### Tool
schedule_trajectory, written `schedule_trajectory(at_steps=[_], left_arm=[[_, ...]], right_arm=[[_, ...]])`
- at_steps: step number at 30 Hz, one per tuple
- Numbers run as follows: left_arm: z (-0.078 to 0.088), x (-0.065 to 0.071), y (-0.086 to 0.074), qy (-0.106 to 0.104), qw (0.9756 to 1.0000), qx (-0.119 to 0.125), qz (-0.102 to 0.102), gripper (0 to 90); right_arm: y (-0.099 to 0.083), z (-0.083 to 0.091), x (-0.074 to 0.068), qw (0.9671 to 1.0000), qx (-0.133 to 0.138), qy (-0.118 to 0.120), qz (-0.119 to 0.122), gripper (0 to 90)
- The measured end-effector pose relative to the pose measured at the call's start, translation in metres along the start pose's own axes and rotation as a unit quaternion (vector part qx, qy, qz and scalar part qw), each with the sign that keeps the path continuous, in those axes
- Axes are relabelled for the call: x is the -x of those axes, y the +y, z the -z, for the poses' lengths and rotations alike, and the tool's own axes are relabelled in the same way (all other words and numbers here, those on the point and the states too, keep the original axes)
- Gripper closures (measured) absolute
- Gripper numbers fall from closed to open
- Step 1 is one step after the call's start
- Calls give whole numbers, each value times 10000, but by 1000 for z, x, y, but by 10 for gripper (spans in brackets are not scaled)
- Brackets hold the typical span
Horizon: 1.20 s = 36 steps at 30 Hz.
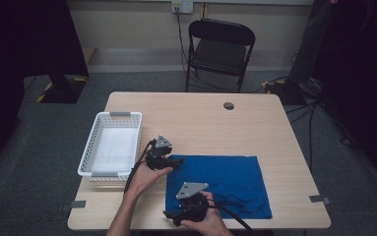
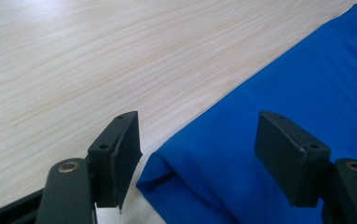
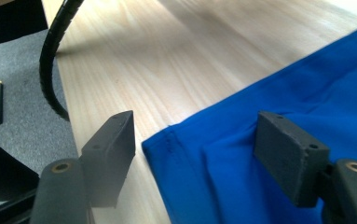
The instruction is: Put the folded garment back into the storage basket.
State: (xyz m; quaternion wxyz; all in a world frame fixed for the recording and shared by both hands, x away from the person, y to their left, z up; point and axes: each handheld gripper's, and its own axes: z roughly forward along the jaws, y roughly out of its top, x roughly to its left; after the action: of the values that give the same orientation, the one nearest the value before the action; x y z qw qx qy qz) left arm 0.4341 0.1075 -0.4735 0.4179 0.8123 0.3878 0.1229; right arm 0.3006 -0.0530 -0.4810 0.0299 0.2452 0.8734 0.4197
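Near the tabletop's (image 1: pixel 196 115) front edge lies the blue cloth (image 1: pixel 225 179), its 2 left corners framed by the spread, empty fingers of the left gripper (image 2: pixel 197 154) and right gripper (image 3: pixel 195 154), which should each sink squarely over a hem before pinching.

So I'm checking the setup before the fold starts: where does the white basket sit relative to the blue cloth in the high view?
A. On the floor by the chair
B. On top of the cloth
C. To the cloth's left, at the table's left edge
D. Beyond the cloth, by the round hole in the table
C: the white basket stands at the table's left edge, left of the blue cloth and clear of it.
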Motion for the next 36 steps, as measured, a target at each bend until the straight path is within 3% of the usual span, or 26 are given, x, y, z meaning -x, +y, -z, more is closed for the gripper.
schedule_trajectory(at_steps=[2, 6, 8, 11, 17, 23, 26, 30, 36], left_arm=[[-2, -3, 2, -27, 9999, -97, 37, 311], [-5, -7, 7, 19, 9999, -41, 135, 306], [-7, -7, 7, 0, 9998, 4, 193, 306], [-12, -4, 4, -32, 9998, -150, 129, 296], [-14, 2, 0, -95, 9997, -230, 88, 278], [-13, -4, -4, 14, 9995, -167, 263, 274], [-12, -5, -6, 20, 9995, -246, 205, 320], [-9, -7, -8, 128, 9995, -160, 250, 350], [-7, -5, -13, 196, 9993, -217, 237, 400]], right_arm=[[0, -2, -1, 10000, -16, -41, 30, 286], [-2, -4, -5, 9997, -15, -185, 138, 307], [-4, -5, -8, 9990, -13, -375, 260, 358], [-5, -4, -12, 9976, -28, -590, 364, 416], [-7, -3, -9, 9973, 61, -658, 335, 562], [-6, -2, -6, 9974, 47, -658, 294, 699], [-6, -1, -3, 9973, 71, -673, 273, 760], [-6, -1, -2, 9974, 87, -684, 210, 787], [-6, -1, -2, 9974, 96, -683, 196, 790]])
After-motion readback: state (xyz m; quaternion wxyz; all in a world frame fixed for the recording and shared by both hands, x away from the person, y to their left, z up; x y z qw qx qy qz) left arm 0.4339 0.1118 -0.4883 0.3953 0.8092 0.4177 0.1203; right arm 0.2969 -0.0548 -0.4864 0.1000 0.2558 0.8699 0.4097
